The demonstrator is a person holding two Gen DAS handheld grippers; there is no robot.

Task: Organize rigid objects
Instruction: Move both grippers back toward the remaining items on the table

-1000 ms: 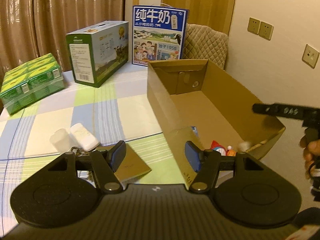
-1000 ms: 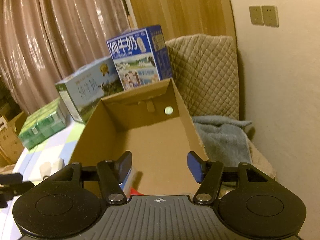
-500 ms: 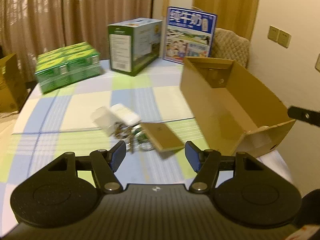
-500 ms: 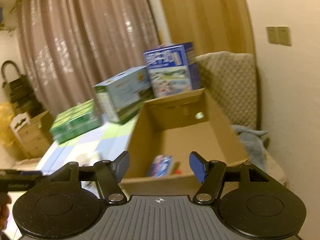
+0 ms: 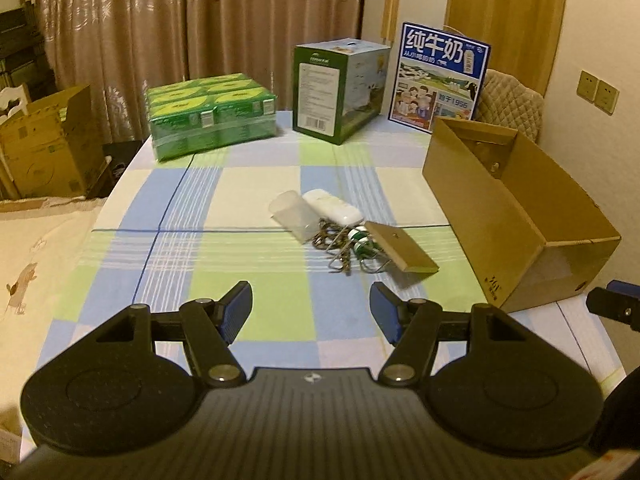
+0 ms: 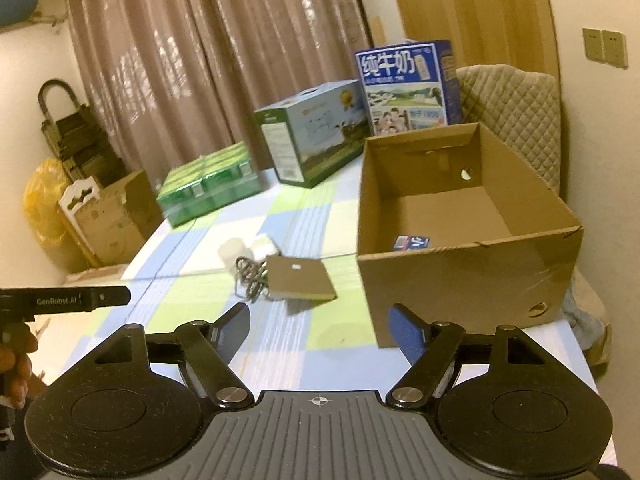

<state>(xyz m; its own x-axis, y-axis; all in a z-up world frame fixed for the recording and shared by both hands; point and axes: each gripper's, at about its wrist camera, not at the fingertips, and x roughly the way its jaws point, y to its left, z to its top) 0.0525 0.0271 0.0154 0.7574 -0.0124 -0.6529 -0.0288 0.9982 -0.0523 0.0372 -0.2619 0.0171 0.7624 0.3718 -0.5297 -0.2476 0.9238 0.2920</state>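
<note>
Surface (image 5: 248, 184) with a checked cloth is seen ahead of both tools. The left tool (image 5: 311, 312) is released, nothing between its jaws, and is held above the near part of the cloth. Far ahead and to its left a green shrink-wrapped pack (image 5: 210, 114) is set, with a green carton (image 5: 340, 88) and a blue milk carton (image 5: 438, 76) further right along the far edge. Straight ahead of the left tool a small cluster is noted: a clear plastic cup (image 5: 291, 212) on its side, a white case (image 5: 331, 207) touching it, a tangle of metal clips (image 5: 338, 246), a small green bottle (image 5: 362, 242) and a flat brown box (image 5: 400, 246). To the right of this cluster an open cardboard box (image 6: 472, 280) stands, with a blue packet (image 6: 412, 242) lying inside. The right tool (image 6: 318, 330) is released and empty, its jaws having just been opening; it is held before the box's near left corner.
</note>
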